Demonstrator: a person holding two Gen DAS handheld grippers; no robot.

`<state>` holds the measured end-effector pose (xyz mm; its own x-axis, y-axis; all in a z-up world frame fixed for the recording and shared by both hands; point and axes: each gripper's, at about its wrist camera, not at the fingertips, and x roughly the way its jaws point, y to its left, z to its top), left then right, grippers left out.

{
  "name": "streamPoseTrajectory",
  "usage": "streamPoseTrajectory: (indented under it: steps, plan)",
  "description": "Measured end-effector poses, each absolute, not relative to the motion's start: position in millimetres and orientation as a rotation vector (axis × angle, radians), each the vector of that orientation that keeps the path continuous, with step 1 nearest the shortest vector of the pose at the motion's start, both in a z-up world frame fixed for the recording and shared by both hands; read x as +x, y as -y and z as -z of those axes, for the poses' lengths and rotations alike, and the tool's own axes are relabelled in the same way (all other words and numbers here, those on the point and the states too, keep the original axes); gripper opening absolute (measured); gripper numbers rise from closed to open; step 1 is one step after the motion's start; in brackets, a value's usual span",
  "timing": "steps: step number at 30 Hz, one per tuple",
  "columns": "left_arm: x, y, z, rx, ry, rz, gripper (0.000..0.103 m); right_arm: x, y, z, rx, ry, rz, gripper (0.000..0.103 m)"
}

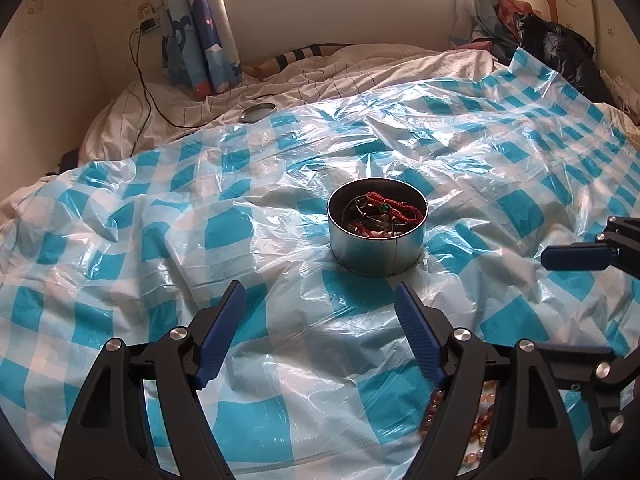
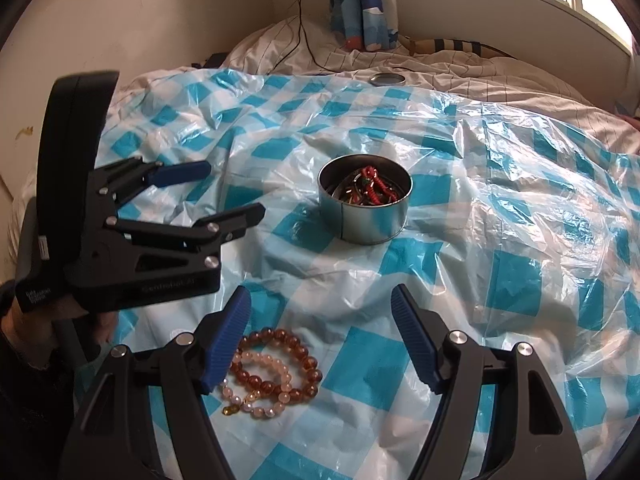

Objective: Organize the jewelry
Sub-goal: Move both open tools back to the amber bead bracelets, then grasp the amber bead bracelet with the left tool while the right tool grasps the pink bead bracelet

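A round metal tin [image 1: 378, 236] [image 2: 366, 208] stands on the blue-checked plastic sheet [image 1: 132, 216] and holds red cord bracelets and other jewelry. My left gripper [image 1: 320, 286] [image 2: 236, 190] is open and empty, just short of the tin. My right gripper [image 2: 320, 290] is also open with nothing between its fingers. An amber bead bracelet [image 2: 298, 368] and a pale pink bead bracelet [image 2: 276, 364] lie overlapped on the sheet beside its left finger, partly hidden by it. In the left wrist view the beads [image 1: 478, 428] show behind my gripper's right finger.
A round tin lid [image 1: 258, 112] [image 2: 387, 79] lies on the striped bedding beyond the sheet. A black cable [image 1: 142, 80] runs down from a wall charger. Curtains [image 1: 200, 36], a window and a black bag [image 1: 556, 48] are at the back. One right-gripper finger [image 1: 576, 258] shows at the right edge.
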<state>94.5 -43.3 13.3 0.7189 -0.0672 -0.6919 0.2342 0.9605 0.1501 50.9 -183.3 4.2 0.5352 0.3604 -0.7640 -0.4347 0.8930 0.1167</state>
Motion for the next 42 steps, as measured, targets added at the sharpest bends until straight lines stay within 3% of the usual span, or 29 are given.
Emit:
streamPoseTrajectory:
  steps: [18,26,35,40,42]
  plan:
    - [80,44,-22,0.255,-0.734,0.186,0.075,34,166,5,-0.201,-0.913,-0.509,0.074]
    - [95,1,-6,-0.114,-0.945,0.382,0.075,36,173,36,-0.259,-1.025,-0.501,0.074]
    - [83,6,2,-0.060,-0.962,0.370,0.075,31,160,46,-0.260,-0.978,-0.506,0.073]
    - [83,8,6,-0.059,-0.984,0.382,0.075,41,167,60,-0.232,-1.068,-0.488,0.065]
    - [82,9,7,-0.051,-0.985,0.386,0.075,40,172,57,-0.228,-1.083,-0.507,0.051]
